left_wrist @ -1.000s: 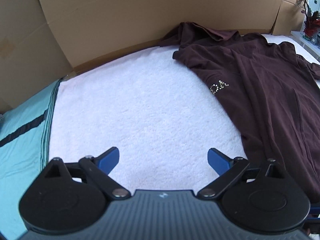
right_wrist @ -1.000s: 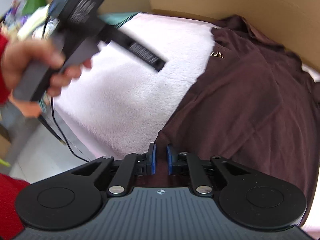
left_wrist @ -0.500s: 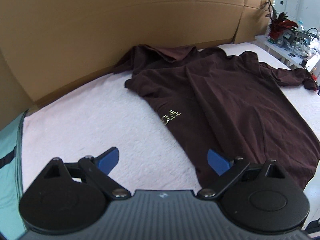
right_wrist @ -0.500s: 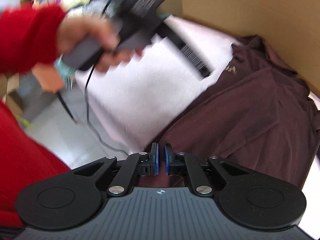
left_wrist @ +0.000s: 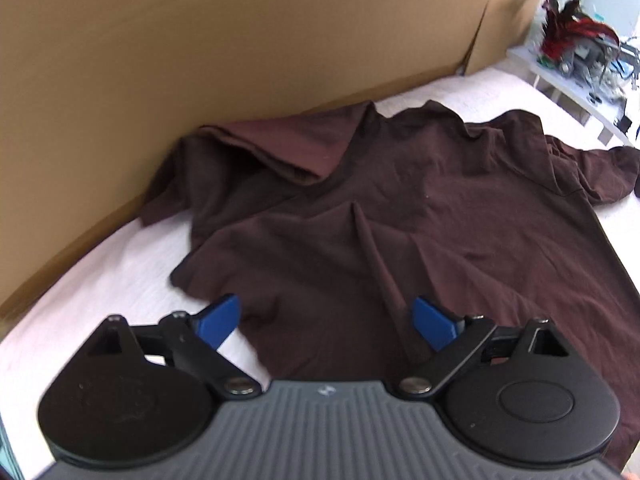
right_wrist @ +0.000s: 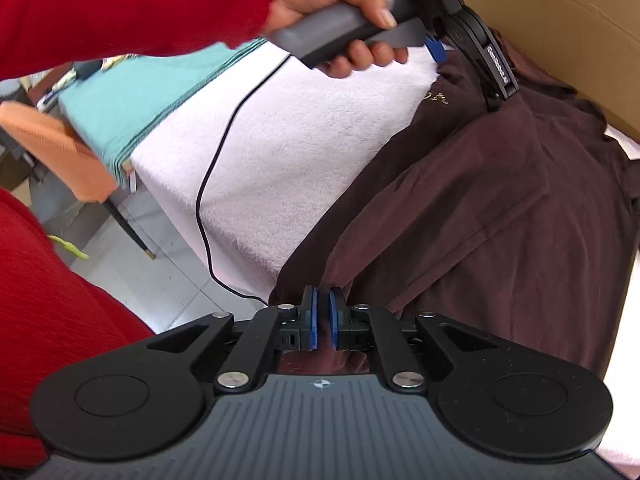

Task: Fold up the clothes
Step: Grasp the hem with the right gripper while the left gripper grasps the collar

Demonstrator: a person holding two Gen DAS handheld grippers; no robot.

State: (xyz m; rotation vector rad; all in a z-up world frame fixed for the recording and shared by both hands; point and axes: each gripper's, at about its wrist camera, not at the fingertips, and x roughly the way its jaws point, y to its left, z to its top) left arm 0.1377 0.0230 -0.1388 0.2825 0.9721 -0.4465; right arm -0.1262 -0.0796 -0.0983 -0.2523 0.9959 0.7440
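two claws here. right claw (right_wrist: 323, 320) has just been closing and now pinches the near hem of the dark maroon cotton polo shirt (right_wrist: 500, 208), which lies spread on the white fluffy towel (right_wrist: 288, 152) covering the desk. left claw (left_wrist: 326, 318) hangs spread wide over the shirt, nothing between its blue pads (left_wrist: 220, 318). brown cardboard wall (left_wrist: 240, 60) at 12 o'clock.

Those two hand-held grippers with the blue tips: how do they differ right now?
The left hand-held gripper has its jaws spread wide and grips nothing; the right hand-held gripper is shut on the hem of the brown shirt. The left one hovers over the shirt's middle, the right one sits at its near edge by the white towel. Both have black bodies and blue pads.
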